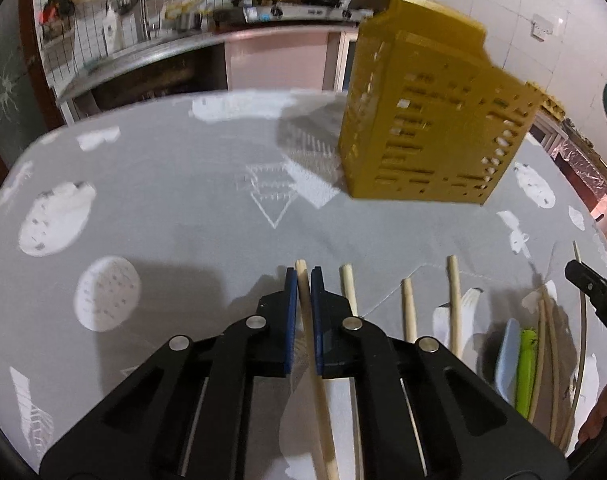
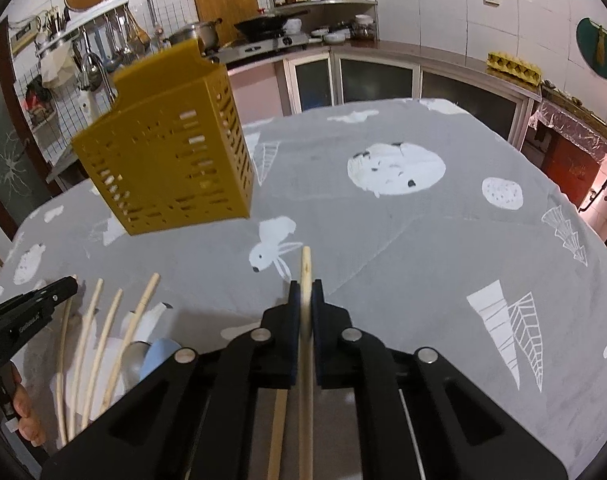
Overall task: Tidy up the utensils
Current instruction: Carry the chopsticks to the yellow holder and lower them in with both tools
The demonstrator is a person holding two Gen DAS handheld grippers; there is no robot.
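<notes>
A pale wooden chopstick [image 1: 308, 320] lies along the line of my left gripper [image 1: 303, 276], whose blue pads are shut on it just above the grey tablecloth. My right gripper [image 2: 305, 286] is shut on another chopstick [image 2: 305, 262], its tip poking out past the fingers. A slotted yellow utensil holder [image 1: 431, 128] [image 2: 171, 148] stands upright farther back on the table, apart from both grippers. In the left wrist view, the right gripper [image 1: 575, 272] shows at the right edge. In the right wrist view, the left gripper [image 2: 67, 286] shows at the left edge.
Several loose chopsticks [image 1: 454, 300] [image 2: 91, 332] lie between the two grippers on the cloth. Beside them are a light blue spoon [image 1: 507, 356] [image 2: 159, 356] and a green utensil [image 1: 527, 368]. A person's hand [image 2: 23, 412] holds the left gripper. A kitchen counter [image 1: 151, 56] runs behind the table.
</notes>
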